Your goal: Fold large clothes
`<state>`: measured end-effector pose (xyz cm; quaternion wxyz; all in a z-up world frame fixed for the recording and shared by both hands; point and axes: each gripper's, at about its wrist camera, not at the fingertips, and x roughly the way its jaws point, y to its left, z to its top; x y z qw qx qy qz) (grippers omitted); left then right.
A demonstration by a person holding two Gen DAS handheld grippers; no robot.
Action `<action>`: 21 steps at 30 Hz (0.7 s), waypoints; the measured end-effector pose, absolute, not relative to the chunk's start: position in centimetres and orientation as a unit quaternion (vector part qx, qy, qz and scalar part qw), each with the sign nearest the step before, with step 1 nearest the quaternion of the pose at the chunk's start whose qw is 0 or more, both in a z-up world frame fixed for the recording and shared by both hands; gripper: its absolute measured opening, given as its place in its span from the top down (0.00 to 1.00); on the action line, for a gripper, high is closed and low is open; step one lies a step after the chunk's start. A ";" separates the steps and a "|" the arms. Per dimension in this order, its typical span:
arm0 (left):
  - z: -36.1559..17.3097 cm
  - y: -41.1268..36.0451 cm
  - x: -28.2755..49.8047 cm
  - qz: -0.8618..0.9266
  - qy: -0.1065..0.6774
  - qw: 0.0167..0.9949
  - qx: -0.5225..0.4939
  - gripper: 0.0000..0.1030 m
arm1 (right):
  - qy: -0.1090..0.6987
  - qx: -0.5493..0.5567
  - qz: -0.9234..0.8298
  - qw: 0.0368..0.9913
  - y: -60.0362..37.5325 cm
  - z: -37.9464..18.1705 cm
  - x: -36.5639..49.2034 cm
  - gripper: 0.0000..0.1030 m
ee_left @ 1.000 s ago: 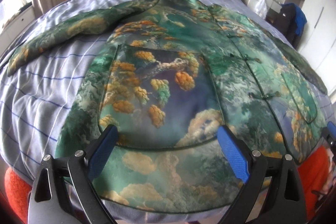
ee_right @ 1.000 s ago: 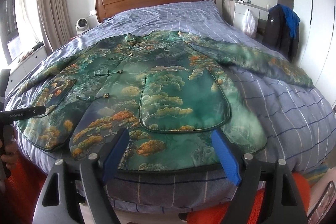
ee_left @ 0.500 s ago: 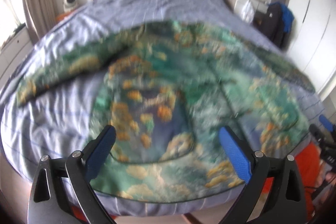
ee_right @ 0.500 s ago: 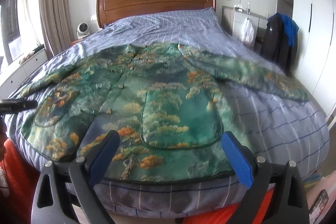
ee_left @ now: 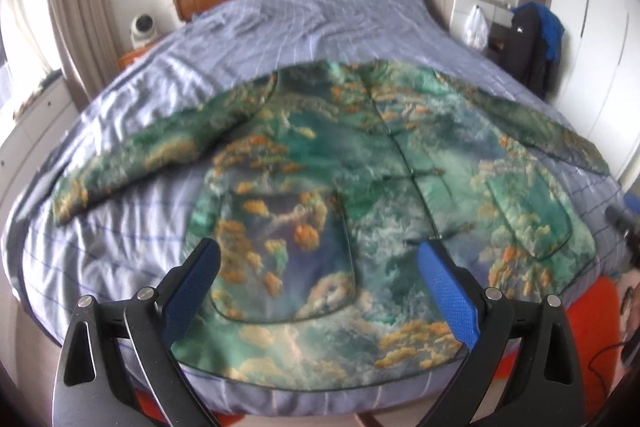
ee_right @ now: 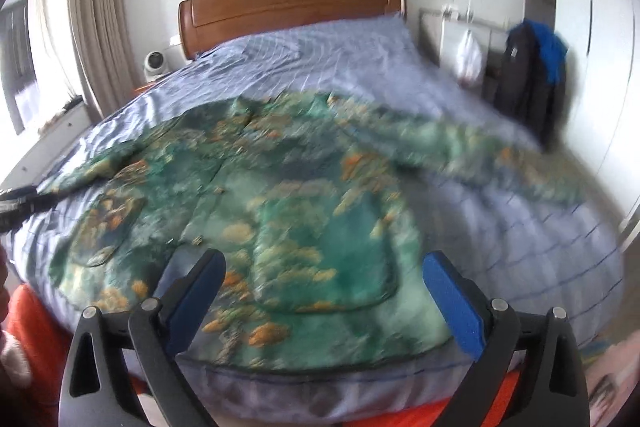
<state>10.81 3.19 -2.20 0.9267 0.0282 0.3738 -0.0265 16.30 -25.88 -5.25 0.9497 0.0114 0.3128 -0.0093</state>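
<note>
Green printed jacket, one, lies spread on one bed; both grippers' jaws gape wide, empty.

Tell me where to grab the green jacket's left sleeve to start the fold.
Take the left sleeve at its cuff end, coming in from the bed's left edge. It lies flat and stretched outward on the blue sheet, clear of the jacket body.

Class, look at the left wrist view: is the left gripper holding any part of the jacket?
No: the left gripper is open and empty above the flat-spread jacket.
</note>
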 end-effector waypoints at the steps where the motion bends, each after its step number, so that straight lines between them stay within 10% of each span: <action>1: -2.4 3.2 10.8 -0.024 0.377 0.926 0.026 0.04 | 0.304 -0.003 -0.020 0.952 -25.8 -4.5 16.3 0.04; 21: -4.2 4.7 10.6 0.010 0.392 0.919 0.034 0.04 | 0.302 0.009 0.004 0.953 -27.6 -3.2 19.7 0.04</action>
